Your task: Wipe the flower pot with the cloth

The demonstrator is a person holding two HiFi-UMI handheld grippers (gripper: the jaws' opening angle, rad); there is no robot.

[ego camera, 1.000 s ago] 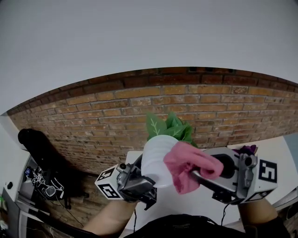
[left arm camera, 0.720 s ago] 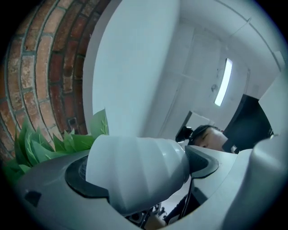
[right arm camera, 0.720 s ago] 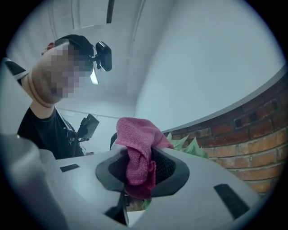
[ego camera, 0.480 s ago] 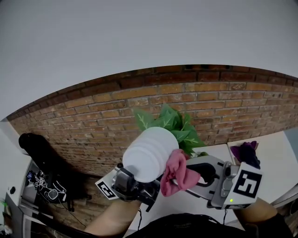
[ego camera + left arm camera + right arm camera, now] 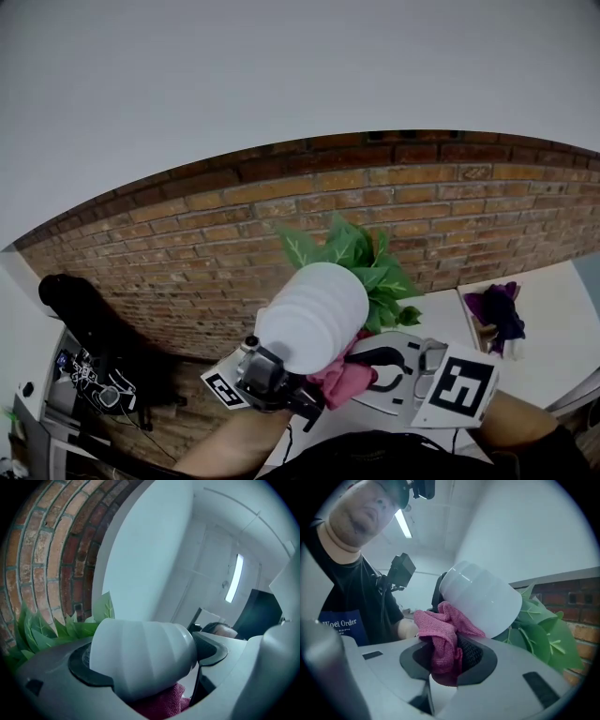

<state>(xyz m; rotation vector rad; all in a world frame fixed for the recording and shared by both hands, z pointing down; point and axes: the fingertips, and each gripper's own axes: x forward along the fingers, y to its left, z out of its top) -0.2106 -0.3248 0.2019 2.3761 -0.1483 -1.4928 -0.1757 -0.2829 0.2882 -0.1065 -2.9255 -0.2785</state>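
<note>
Since a moment ago our right claw (image 5: 446,660) has dropped lower, so the pink cloth (image 5: 440,632) it pinches now sits under the white flower pot (image 5: 314,314). Our left claw (image 5: 147,663) is clamped on the pot, tipped in the air before the brick wall (image 5: 187,234) and above the white table (image 5: 553,300). Green leaves (image 5: 361,258) fill the pot. Only the head view shows a purple bundle (image 5: 497,309) on the table.

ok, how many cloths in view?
2. Pink cloth clamped in the right tongs, against the flower pot; what looks like a purple cloth on the table, far right. More may be hidden.
</note>
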